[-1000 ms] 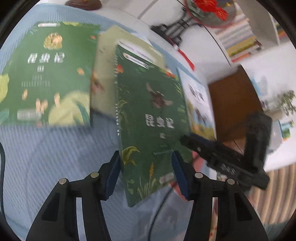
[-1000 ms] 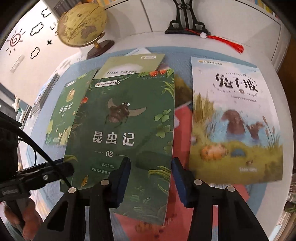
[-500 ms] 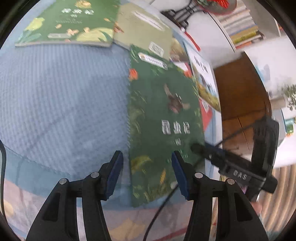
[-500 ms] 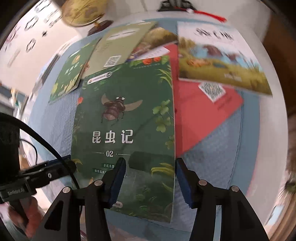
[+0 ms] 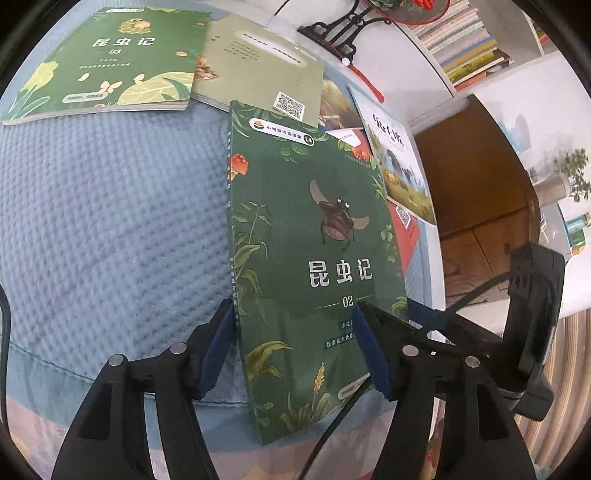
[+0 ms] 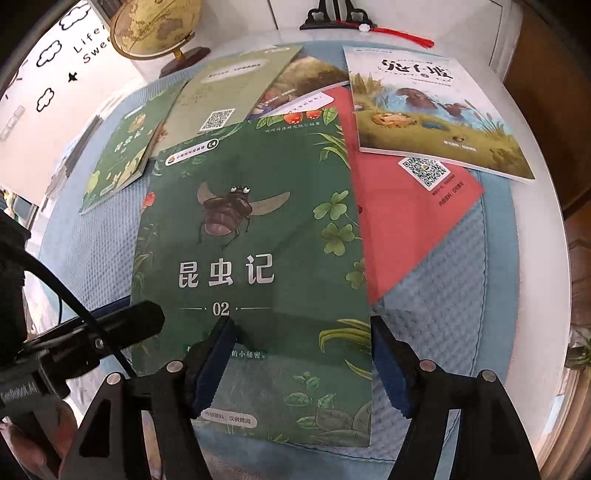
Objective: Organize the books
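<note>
Both grippers, left (image 5: 295, 350) and right (image 6: 301, 360), had just spread open, gripping nothing, over the dark-green beetle-cover book (image 6: 251, 258) flat on the blue quilted surface (image 5: 110, 221).

Glossy paper cover on green beetle book (image 6: 255, 236), lying on quilted, bumpy blue cloth mat (image 5: 110, 229).

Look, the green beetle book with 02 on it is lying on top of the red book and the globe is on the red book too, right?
Not quite. The beetle book does overlap the red book, but the globe stands on the white table behind the books, not on the red book. The right wrist view shows it.
</note>
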{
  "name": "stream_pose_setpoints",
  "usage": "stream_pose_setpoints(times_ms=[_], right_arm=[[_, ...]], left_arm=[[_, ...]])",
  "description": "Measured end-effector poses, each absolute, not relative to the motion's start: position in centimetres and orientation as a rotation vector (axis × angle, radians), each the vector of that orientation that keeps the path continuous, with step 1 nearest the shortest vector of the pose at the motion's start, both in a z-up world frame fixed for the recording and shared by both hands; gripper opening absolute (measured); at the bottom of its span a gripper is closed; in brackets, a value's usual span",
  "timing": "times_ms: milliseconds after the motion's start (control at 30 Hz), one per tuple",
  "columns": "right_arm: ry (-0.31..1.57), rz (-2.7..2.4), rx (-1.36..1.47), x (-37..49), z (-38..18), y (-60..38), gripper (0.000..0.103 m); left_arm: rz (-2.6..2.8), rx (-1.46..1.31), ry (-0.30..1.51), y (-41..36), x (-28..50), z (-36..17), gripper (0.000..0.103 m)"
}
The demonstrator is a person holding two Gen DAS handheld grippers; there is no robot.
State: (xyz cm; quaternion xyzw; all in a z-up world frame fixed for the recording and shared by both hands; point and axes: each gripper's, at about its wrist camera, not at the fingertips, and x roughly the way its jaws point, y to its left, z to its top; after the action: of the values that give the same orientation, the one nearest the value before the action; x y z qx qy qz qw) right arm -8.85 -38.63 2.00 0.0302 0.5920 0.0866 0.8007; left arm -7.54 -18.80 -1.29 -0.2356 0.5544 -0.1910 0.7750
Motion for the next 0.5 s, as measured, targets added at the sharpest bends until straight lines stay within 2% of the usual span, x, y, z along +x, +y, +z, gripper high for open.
stream_pose_setpoints(times_ms=[167,233,333,433,467,500], right_arm=[[1.237,0.209,0.068,-9.6,2.5,-39.7,0.051],[1.238,0.250,0.076,-9.8,2.6,-40.2,0.049],[1.240,0.310,0.060,-9.9,2.5,-40.2,0.048],[1.252,0.368,0.072,-9.7,2.4,-41.1,0.049],[1.251,0.383,0.094,-9.6,2.4,-41.8,0.049],[1.252,0.413,0.138,-9.3,2.2,-42.7,0.049]], left_arm=[[-0.398,-0.537,1.243,-18.8,-7.3,-1.3,0.064],[-0.376,-0.574,1.249,-18.4,-7.3,-1.4,0.061],[-0.309,-0.566,1.234,-18.4,-7.8,-1.3,0.043],[-0.370,-0.612,1.159,-18.5,-9.1,-0.6,0.041],[-0.431,-0.696,1.127,-18.2,-9.7,-0.2,0.035],[-0.482,-0.775,1.097,-18.1,-10.2,0.2,0.035]])
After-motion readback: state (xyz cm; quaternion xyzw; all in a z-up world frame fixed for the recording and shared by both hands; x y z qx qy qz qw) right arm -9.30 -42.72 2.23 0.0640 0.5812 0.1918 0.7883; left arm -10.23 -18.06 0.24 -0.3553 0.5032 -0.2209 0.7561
